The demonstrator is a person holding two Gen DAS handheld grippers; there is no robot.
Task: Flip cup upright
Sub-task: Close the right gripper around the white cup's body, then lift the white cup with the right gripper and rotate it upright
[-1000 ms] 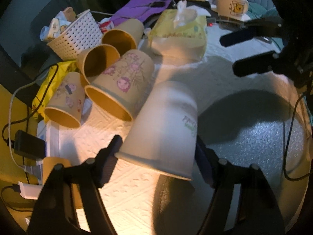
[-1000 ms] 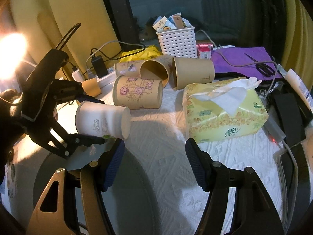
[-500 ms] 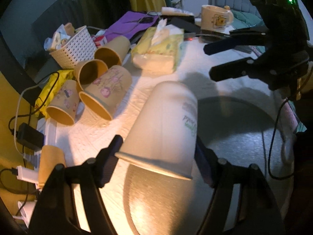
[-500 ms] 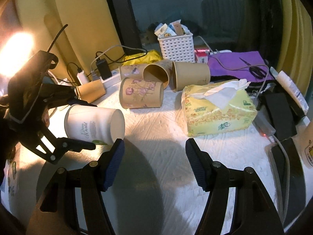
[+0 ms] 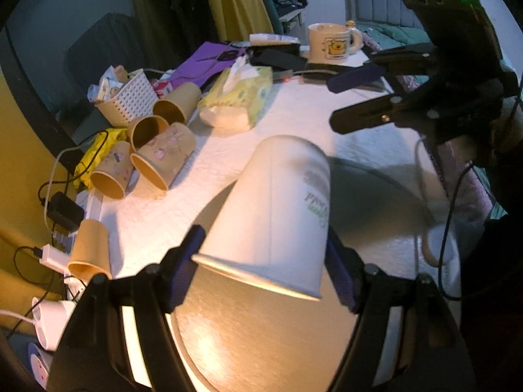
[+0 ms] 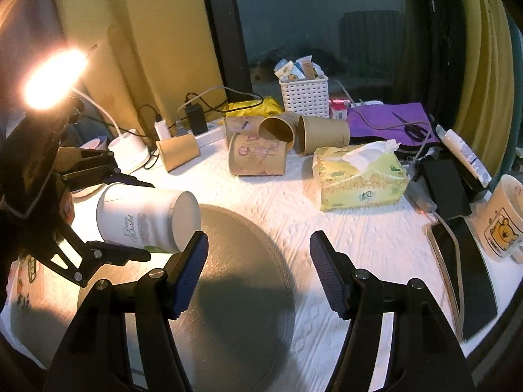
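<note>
My left gripper [image 5: 264,261] is shut on a white paper cup [image 5: 278,209] near its rim. It holds the cup on its side above a round grey mat [image 5: 261,336], base pointing away from the camera. In the right wrist view the cup [image 6: 143,217] hangs in the air at the left, held by the left gripper [image 6: 130,219], its base toward the centre. My right gripper [image 6: 258,268] is open and empty over the mat [image 6: 242,294], apart from the cup. It also shows in the left wrist view [image 5: 356,98], open.
Several brown paper cups [image 6: 258,158] lie on their sides at the back of the white cloth. A yellow tissue pack [image 6: 359,179], a white basket [image 6: 304,98], a mug [image 6: 503,222], a phone [image 6: 464,274], chargers and a lit lamp [image 6: 52,78] stand around.
The left gripper has lifted the white cup and carried it back from the brown cups to over the grey mat. The right gripper has pulled back and stayed open.
</note>
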